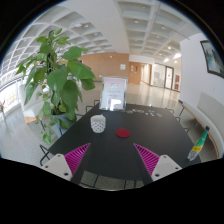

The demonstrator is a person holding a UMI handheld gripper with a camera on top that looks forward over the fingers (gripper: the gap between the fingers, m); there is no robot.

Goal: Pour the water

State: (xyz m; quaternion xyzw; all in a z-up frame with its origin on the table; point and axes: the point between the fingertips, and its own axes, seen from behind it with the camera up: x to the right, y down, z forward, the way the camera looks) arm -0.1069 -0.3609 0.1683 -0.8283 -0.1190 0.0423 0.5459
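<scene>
A white cup (98, 123) stands on the dark table (115, 148), beyond my fingers and a little left of centre. A small red dish (123, 132) lies just right of the cup. A green bottle with a yellow band (198, 144) stands at the table's right edge, beyond my right finger. My gripper (112, 158) is open and empty, its two fingers with magenta pads (78, 154) spread wide above the near part of the table. Nothing is between them.
A tall leafy plant (55, 75) stands at the table's left. Dark chairs (92, 105) sit at the far side of the table, with small items (148, 112) on its far end. A wide hall with a white ceiling lies behind.
</scene>
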